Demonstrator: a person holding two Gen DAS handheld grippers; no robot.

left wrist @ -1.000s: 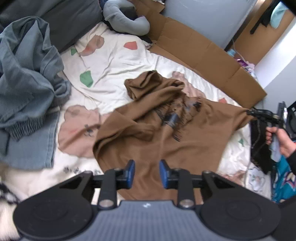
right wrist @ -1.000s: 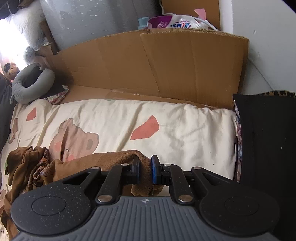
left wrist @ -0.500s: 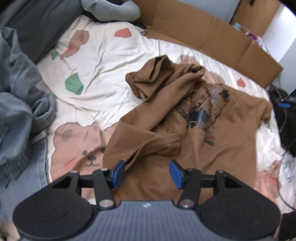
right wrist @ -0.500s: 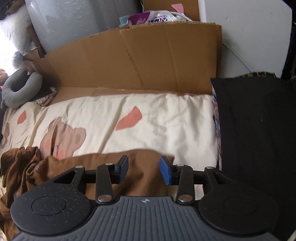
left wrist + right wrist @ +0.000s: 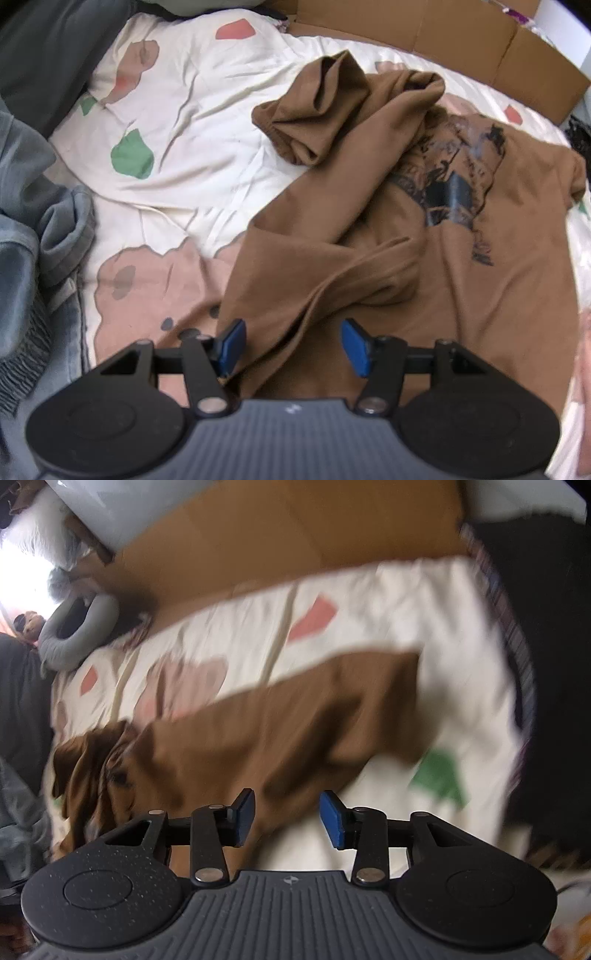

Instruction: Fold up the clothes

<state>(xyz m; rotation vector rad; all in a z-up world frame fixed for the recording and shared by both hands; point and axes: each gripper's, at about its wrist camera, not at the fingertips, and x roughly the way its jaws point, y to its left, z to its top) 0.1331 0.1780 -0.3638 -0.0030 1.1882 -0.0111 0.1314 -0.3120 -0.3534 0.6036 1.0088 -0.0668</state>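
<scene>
With the left gripper [image 5: 290, 341] apart and the right gripper [image 5: 286, 818] opening, both empty, the rumpled brown T-shirt [image 5: 424, 258] risks folding crooked.

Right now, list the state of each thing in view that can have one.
Brown shirt: spread on the bed, crumpled and unfolded, one sleeve bunched on top.
Left gripper: open over the shirt's near edge, gripping nothing.
Right gripper: jaws opening, nothing gripped.
Grey blanket: heaped, unfolded.
</scene>
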